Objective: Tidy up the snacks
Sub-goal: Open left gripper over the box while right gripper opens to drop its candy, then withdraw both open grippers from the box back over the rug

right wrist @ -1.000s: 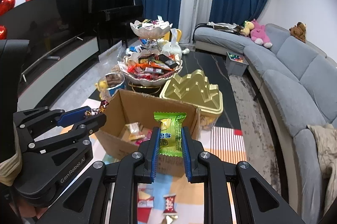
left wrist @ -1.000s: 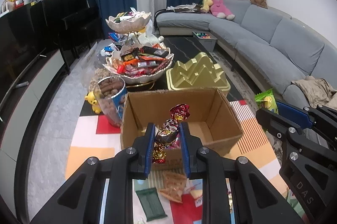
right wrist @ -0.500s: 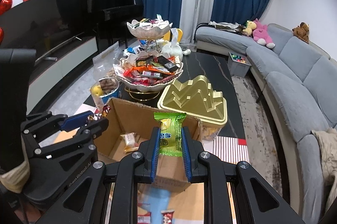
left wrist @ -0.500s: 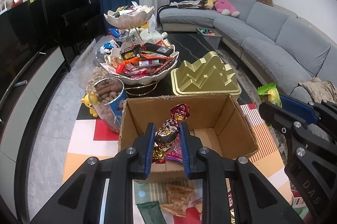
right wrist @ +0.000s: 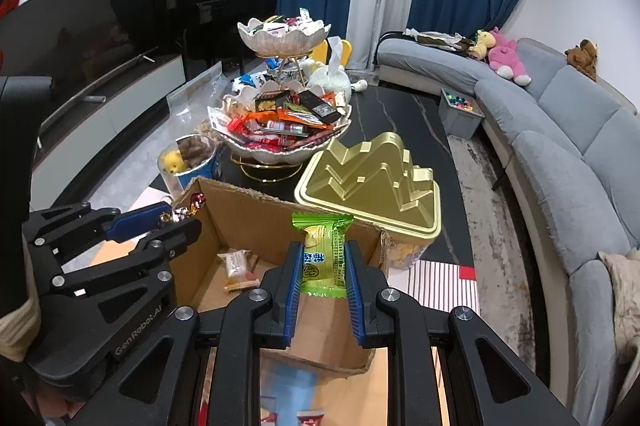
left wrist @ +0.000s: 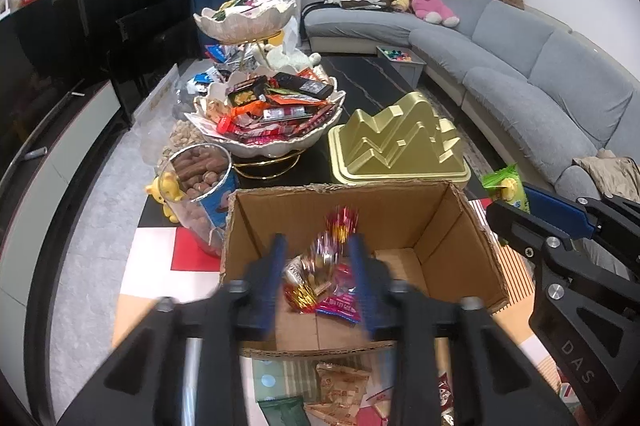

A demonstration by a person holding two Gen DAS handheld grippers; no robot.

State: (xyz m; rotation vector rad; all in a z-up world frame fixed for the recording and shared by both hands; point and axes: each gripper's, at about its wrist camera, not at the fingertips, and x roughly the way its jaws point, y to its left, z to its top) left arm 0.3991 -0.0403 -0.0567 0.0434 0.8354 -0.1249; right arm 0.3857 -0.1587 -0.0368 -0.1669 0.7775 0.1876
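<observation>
An open cardboard box (left wrist: 436, 222) stands on the table, with a few wrapped snacks inside; it also shows in the right wrist view (right wrist: 256, 214). My left gripper (left wrist: 318, 246) hangs over the box's near side, blurred by motion, with its jaws spread wider than the red-and-gold foil candy (left wrist: 324, 258) between them. The candy looks loose. My right gripper (right wrist: 322, 258) is shut on a green snack packet (right wrist: 322, 254) above the box's right part. In the left wrist view the right gripper (left wrist: 516, 201) sits at the box's right edge.
Behind the box are a gold mountain-shaped tin (left wrist: 396, 145), a two-tier bowl stand full of snacks (left wrist: 272, 113) and a clear tub of brown snacks (left wrist: 200, 181). Loose snack packets (left wrist: 336, 386) lie on the mat in front of the box. A grey sofa (left wrist: 540, 77) runs along the right.
My left gripper has moved forward over the box and its jaws have spread apart, loosening the foil candy. My right gripper has moved over the box with the green packet.
</observation>
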